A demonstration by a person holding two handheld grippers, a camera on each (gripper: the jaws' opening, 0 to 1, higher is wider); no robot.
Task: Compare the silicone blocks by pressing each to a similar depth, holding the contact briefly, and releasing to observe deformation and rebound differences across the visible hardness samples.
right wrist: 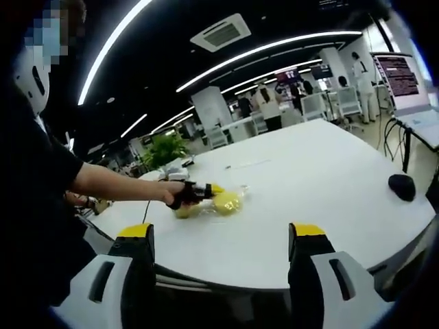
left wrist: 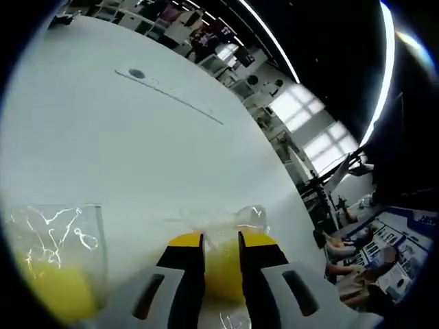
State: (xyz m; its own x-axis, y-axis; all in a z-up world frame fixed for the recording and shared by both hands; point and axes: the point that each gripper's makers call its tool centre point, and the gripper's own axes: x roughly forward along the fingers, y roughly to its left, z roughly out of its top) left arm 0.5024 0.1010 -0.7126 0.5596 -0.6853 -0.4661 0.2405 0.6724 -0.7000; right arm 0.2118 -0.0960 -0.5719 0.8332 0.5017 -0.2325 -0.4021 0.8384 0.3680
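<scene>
While counted across both views, two yellow silicone blocks in clear crinkled plastic wrap, lying on one broad white bench. Seen in the left gripper view: the nearer wrapped yellow silicone block sitting right between the black, yellow-tipped jaws of the left gripper, jaws drawn close on either side of it and apparently pinching it through the wrap. Off to the left of that, apart from the jaws, the second wrapped yellow block, with bright glints across its clear plastic. Farther up the bench top, one small dark round inset beside a thin straight seam. Seen in the right gripper view from well back and off the bench edge: the right gripper with its two yellow-tipped jaws spread wide, nothing between them. Beyond, a person's bare forearm reaching out from a dark sleeve, hand wrapped around the left gripper at the yellow blocks, which read here as one small yellow cluster near the middle of the bench. Shown in this view alone: one dark rounded object resting near the bench's right edge, one green leafy plant behind the bench, one square ceiling vent, long curved ceiling light strips.
</scene>
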